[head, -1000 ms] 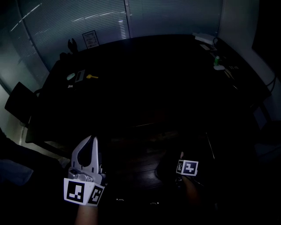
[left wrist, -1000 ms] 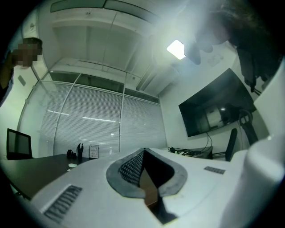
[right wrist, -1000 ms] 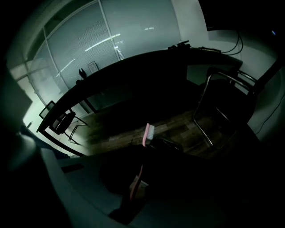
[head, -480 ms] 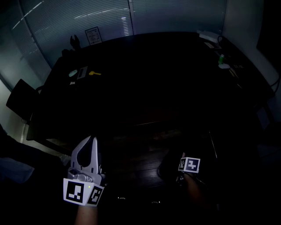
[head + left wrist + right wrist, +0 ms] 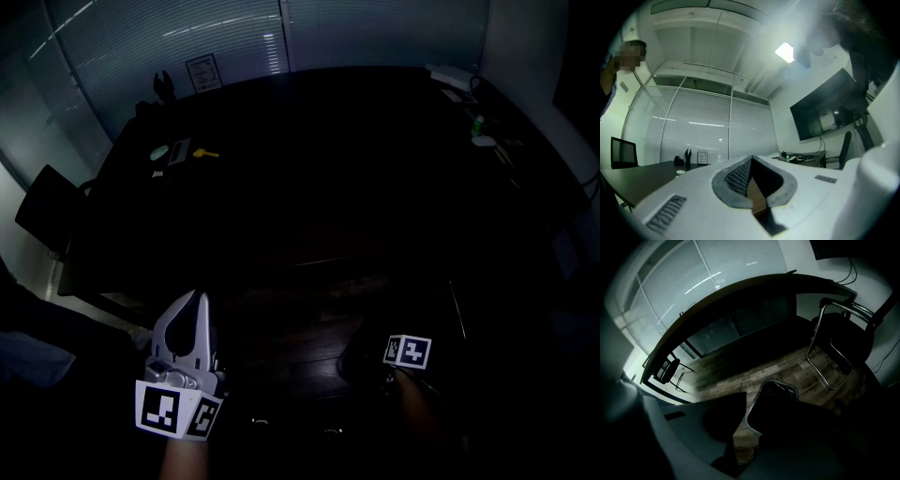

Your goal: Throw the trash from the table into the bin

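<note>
Two grippers are up, and only the right gripper (image 5: 749, 420) matters at this moment. It tips steeply down over the bin (image 5: 777, 397), which stands on the plank floor (image 5: 787, 366) just short of the chrome-legged chair (image 5: 834, 348). Its jaws have just been opening and now stand a narrow slit apart. All I can see in that slit is a strip of floor on the near side of the bin, with no scrap pressed between the pads. It is too dark down there to make out any trash in the bin's black liner.

What the next move depends on is plain enough. The bin's mouth lies directly ahead of and below those jaws. Its longer side runs away from them, nearly in line with the slit, so I judge that anything let go here would fall inside the rim.

The left gripper (image 5: 751, 158) is well off to the side of the bin and far less use to it. It points about level across the room with its tips closed together on nothing.

Beyond the bin the long dark table (image 5: 309, 169) stretches away. A few small pale and yellow bits (image 5: 183, 152) sit at its far corner, well apart from the bin, and they may be the trash not yet fetched.
</note>
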Motion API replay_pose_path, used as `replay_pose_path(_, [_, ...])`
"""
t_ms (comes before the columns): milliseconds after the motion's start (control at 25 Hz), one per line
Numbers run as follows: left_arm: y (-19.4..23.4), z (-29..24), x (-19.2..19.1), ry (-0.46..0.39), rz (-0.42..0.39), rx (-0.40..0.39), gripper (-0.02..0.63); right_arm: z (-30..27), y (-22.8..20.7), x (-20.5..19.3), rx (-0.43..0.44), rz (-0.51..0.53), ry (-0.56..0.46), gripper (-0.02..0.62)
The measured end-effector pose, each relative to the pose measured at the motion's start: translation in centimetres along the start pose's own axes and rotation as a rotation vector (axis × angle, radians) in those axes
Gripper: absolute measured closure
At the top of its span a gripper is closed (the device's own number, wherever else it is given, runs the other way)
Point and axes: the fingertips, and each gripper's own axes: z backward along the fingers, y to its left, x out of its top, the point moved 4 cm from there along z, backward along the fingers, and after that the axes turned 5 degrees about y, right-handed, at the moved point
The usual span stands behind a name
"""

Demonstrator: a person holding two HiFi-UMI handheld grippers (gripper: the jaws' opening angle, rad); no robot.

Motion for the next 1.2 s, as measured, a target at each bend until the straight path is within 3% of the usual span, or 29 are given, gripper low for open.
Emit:
replay_pose_path(280, [-0.2,0.0,0.1,-0.006,0.002,0.002,0.606,1.8,0.2,0.9,0.003,0.027,-0.096,0.528])
replay_pose_path(440, [-0.4,0.1,0.3,-0.004,-0.006,-0.002,0.606,2.5,-0.1,1.2,0.000,0.054,-0.179,0.584])
replay_pose_path(680, [-0.7,0.0,0.4,-0.004,-0.003,-0.021,0.606,3.6,0.7,1.5,0.017,0.085,-0.239,0.588])
replay_pose_path(1040, [0.4,0.8,1.1,-0.021,0.026,-0.002,0.606,7.8,3.3,4.0,0.037,0.179,-0.423,0.589])
replay_pose_path(1200, [0.9,1.0,1.4,-0.015,0.038,0.005,0.606,11.6,5.4,6.2,0.053,0.177,-0.573,0.589])
